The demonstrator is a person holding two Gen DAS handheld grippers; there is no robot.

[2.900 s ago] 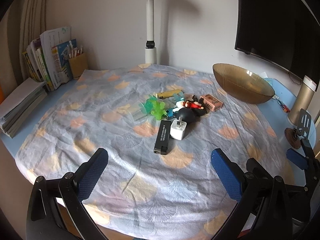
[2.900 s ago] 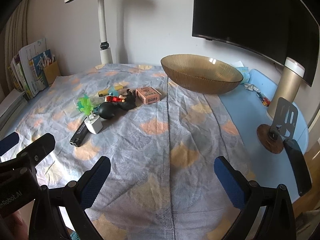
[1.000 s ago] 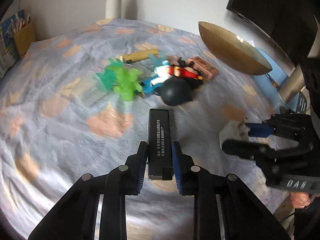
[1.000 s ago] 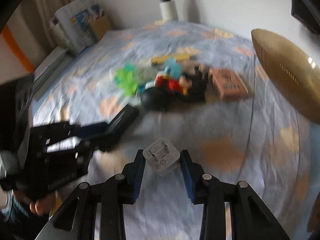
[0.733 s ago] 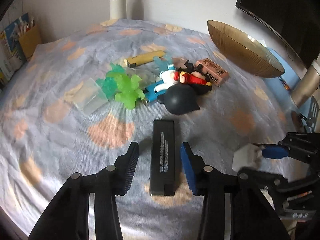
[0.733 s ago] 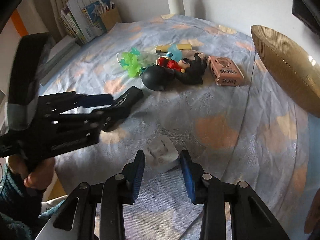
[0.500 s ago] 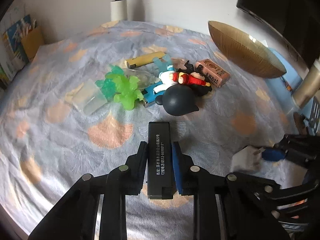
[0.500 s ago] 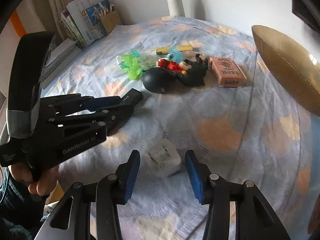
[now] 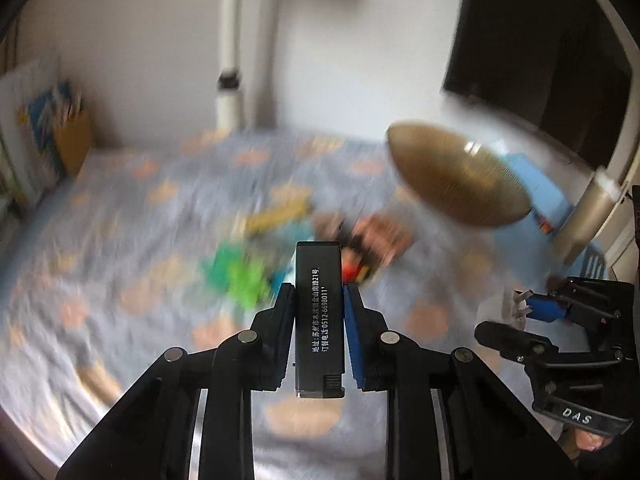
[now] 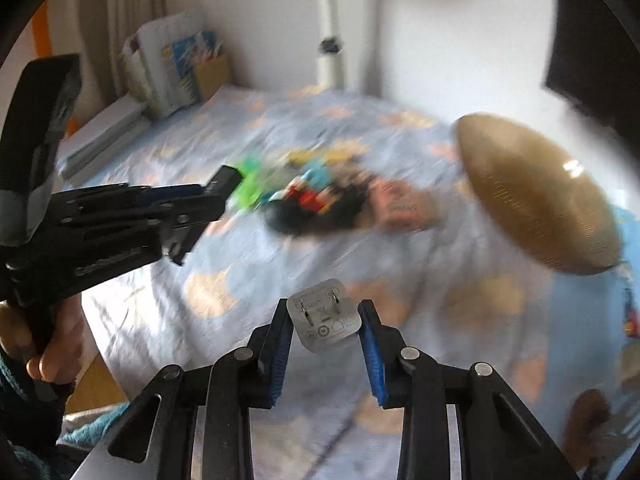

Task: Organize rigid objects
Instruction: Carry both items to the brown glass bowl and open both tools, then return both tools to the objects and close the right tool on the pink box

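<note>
Left gripper [image 9: 319, 300] clenched on a black lighter [image 9: 319, 320], held lengthwise between the blue pads at lower centre of the left wrist view; white printed text runs along its top face, and it is clear of the tablecloth [image 9: 120, 240]. Right gripper [image 10: 324, 320] grasps a white plug-in charger [image 10: 323, 315] at lower centre of the right wrist view, prong face up and tilted toward the camera, two metal prongs showing; its jaws have just been closing, with the charger between them and both pads against its sides. The charger also hangs above the cloth. Each gripper shows in the other's view: the right one at the lower right of the left wrist view, the charger's prongs poking out at its tip; the left one at the left edge of the right wrist view, the lighter's end sticking out past its fingers, a hand [image 10: 52, 344] wrapped round its grip at lower left. Background heavily motion-blurred. Remaining clutter sits mid-cloth: a green plastic toy [image 9: 240, 280], a pink box [image 10: 400, 204], a dark round lump and red-and-blue bits too smeared to name. Amber glass bowl [image 9: 456, 184] at the right of both views, beside the pile. White lamp post [image 9: 230, 60] at upper centre, books and a pencil holder [image 10: 176, 68] upper left, dark monitor [image 9: 540, 40] upper right.
</note>
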